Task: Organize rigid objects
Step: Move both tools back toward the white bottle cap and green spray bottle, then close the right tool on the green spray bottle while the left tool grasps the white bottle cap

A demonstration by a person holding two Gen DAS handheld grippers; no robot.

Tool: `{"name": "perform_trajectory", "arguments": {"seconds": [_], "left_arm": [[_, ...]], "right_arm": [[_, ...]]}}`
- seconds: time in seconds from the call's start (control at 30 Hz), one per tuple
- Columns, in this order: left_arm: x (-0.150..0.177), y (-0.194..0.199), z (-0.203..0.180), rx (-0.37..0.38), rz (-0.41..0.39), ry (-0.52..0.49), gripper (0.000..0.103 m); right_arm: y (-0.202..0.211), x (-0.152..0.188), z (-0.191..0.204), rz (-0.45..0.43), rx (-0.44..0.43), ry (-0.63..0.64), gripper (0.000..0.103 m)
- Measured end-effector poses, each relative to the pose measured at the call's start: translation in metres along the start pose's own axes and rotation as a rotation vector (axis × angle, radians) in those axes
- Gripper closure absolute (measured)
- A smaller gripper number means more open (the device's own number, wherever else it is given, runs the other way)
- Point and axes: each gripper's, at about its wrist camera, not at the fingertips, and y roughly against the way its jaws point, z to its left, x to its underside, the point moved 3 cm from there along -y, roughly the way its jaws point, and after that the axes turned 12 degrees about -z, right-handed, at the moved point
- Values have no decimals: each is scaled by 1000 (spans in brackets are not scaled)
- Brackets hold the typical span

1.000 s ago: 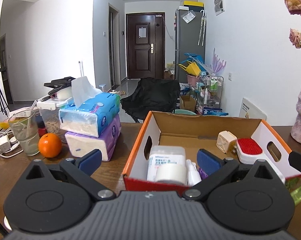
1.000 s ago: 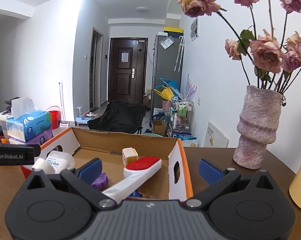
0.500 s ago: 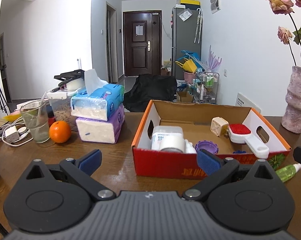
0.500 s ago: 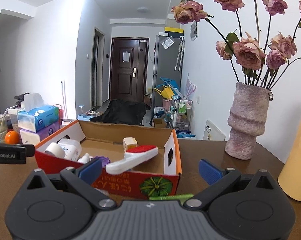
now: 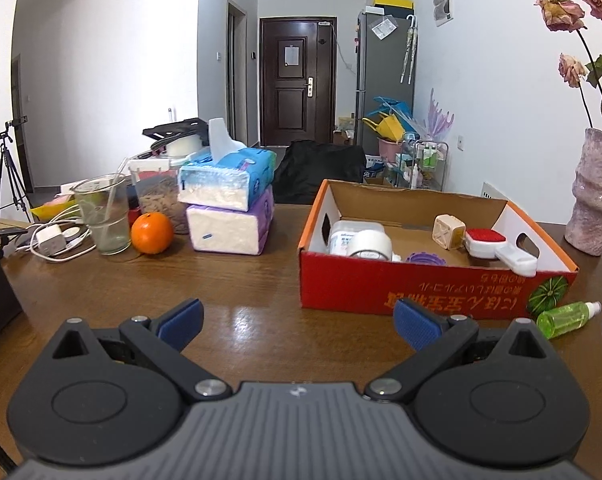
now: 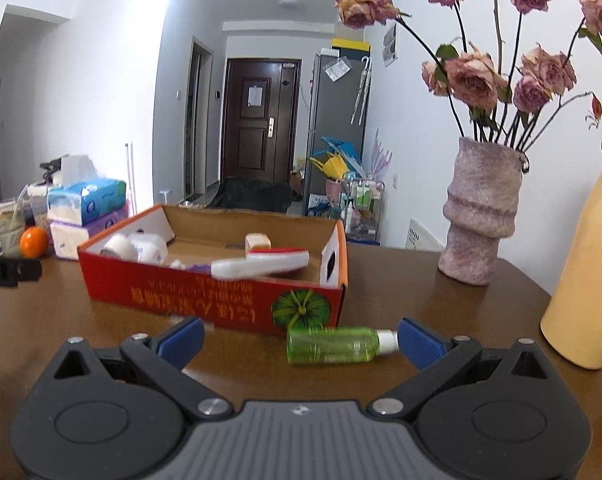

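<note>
Green bottle: It is seen lying on its side on the wooden table, just in front of the near right corner of the box, white cap pointing to the right.
Handling: It is judged to be light, stiff plastic, smooth and round, so rolling or slipping may be expected under a careless squeeze.
Where to hold: The middle of the green body is judged the best place, taken across its width; the narrow white cap is better avoided.
Right gripper: The tongs are held wide apart and empty, low over the table, with the bottle lying between the blue pads but not gripped.
Left gripper: It too is spread wide and holds nothing, well back from the box.
Cardboard box: Red-sided and open-topped, it already holds a red-and-white brush, a white roll, a white jar, a small beige cube and a purple lid.
Progress: The bottle is judged the one item left outside.
Surroundings: A rose vase and a yellow flask stand to the right; tissue packs, an orange and a glass are placed well left.
</note>
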Motion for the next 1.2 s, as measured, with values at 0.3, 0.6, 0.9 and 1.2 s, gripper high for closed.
{"name": "perform_trajectory", "arguments": {"seconds": [0.3, 0.6, 0.9, 1.2], "left_arm": [[14, 22, 15, -15, 9, 5, 0], [18, 26, 35, -42, 19, 45, 0], [18, 19, 52, -73, 22, 61, 0], [17, 11, 79, -117, 30, 86, 0]], "right_arm": [[19, 21, -12, 37, 28, -22, 0], [8, 30, -22, 71, 74, -67, 0], [-40, 30, -37, 125, 164, -213, 0], [-101, 34, -44, 190, 251, -315, 7]]}}
